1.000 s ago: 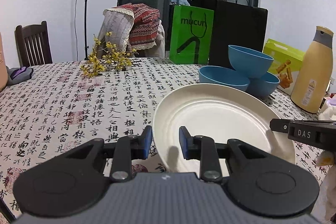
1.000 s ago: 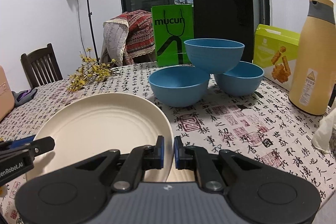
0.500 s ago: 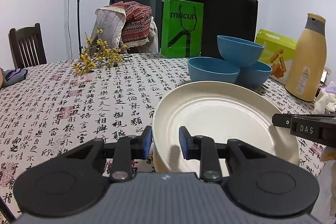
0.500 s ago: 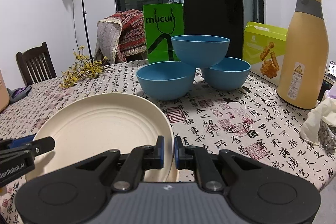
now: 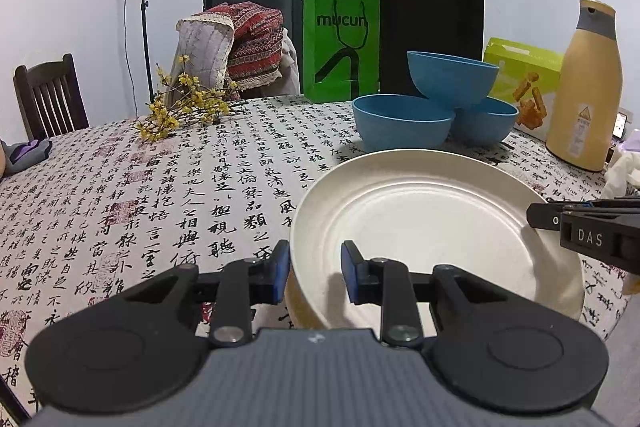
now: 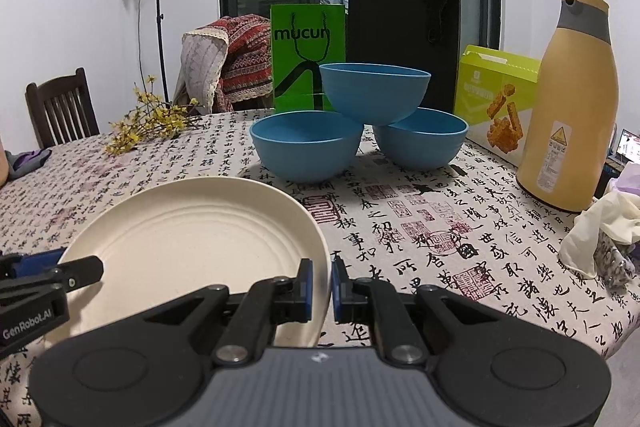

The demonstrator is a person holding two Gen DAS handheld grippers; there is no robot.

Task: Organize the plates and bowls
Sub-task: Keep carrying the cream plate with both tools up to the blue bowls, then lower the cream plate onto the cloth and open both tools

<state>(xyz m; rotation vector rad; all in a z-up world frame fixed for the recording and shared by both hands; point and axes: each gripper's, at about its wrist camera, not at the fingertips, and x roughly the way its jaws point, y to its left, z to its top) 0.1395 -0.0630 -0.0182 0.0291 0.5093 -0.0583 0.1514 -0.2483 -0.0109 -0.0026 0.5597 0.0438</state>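
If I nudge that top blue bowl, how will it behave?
The top bowl rests only on the rims of the left bowl and the right bowl, so it would probably tip or slide off. It looks like smooth, rigid plastic, likely light, and its rounded underside may let it rock.

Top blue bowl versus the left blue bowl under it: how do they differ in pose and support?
The top blue bowl rests raised on the rims of two bowls and is slightly tilted; the left blue bowl stands level on the tablecloth. The top one sits farther from the cream plate; the left one is nearest it. Both are upright and look alike in colour and shape.
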